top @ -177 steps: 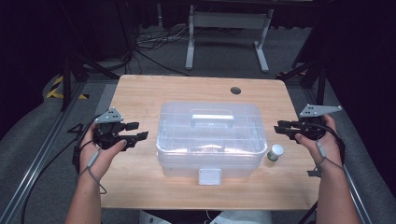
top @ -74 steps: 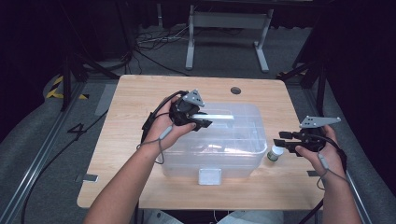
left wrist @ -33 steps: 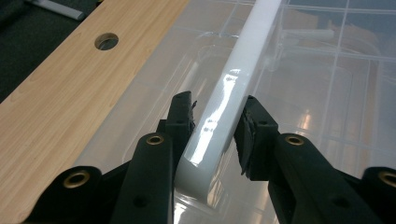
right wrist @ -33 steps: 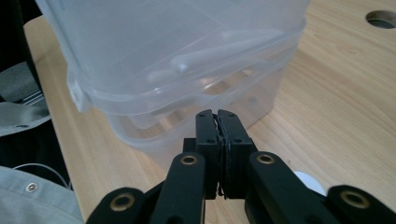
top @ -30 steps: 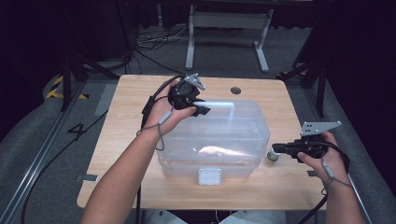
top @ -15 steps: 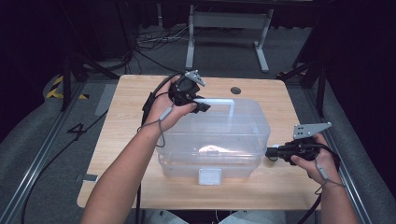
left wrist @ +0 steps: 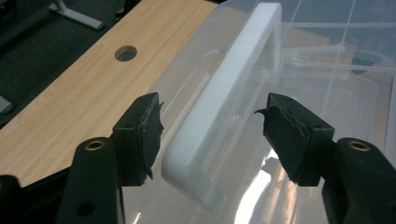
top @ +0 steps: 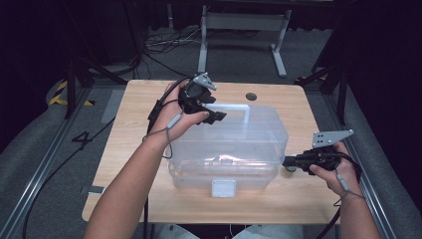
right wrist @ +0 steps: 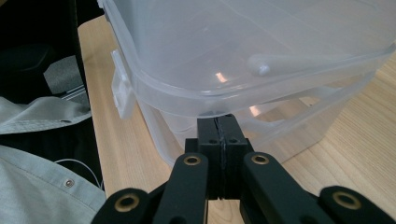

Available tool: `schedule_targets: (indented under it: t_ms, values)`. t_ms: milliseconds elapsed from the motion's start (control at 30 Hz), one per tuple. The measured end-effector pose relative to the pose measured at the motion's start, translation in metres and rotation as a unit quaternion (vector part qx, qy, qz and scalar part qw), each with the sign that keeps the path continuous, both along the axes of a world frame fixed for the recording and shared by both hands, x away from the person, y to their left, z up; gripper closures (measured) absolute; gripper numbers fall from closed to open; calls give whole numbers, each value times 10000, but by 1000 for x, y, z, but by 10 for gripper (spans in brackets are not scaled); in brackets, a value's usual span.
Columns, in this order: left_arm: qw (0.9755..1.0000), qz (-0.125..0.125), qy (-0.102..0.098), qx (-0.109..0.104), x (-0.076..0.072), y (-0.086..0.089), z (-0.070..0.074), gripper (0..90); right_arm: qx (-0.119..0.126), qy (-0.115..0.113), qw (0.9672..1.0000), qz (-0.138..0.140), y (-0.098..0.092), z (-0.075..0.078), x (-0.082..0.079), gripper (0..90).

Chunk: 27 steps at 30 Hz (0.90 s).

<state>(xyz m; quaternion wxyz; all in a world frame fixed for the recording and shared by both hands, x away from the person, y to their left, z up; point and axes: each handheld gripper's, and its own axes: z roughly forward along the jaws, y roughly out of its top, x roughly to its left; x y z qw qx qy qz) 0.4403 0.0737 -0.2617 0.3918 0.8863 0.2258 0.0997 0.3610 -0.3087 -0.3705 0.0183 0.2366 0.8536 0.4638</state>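
The clear plastic box [top: 234,149] stands in the middle of the desk [top: 124,149], its front wall near the desk's front edge, with its white handle [left wrist: 224,98] raised upright on the lid. The left tool [top: 213,114] hovers over the lid toward the desk's back edge; its jaws have just been opening and now stand apart on either side of the handle [top: 238,107], with neither pad pressing on it. The right tool [top: 288,162], near the desk's right edge, has its jaws pressed together with nothing between them, and their tips sit right under the lid rim at the box's right side [right wrist: 233,93].
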Motion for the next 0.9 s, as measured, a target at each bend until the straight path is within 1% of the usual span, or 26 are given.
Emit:
schedule_targets:
  t_ms: [133,200,267,333,400,433,467,533,633,667,800,900]
  values:
    - [9998,141,-126,-56,-7,12,5,374,-31,3,10000,32,2,0,4,900]
    - [9995,229,-178,-156,-11,18,8,384,2,-9,10000,39,2,1,5,900]
    - [9990,298,-185,-270,-15,25,10,407,94,-41,9999,38,2,3,7,900]
    - [9987,331,-170,-337,-19,30,12,423,111,-76,9999,25,1,6,8,900]
    - [9985,363,-208,-355,-22,35,14,427,111,-99,9999,12,1,7,9,900]
    - [9983,384,-213,-376,-24,38,15,439,118,-118,9999,1,1,7,9,900]
    - [9978,414,-236,-462,-26,42,17,453,123,-122,9998,-17,2,8,10,900]
    - [9973,440,-244,-538,-29,47,19,470,132,-129,9998,-38,2,9,11,900]
    - [9968,437,-189,-648,-35,56,20,510,155,-163,9997,-91,2,10,13,900]
    - [9966,445,-154,-672,-37,58,20,539,170,-178,9996,-107,2,11,14,900]
    - [9958,450,-181,-782,-44,67,20,602,217,-205,9995,-142,1,15,16,900]
    - [9957,472,-193,-777,-50,73,20,653,228,-249,9993,-176,0,18,18,900]
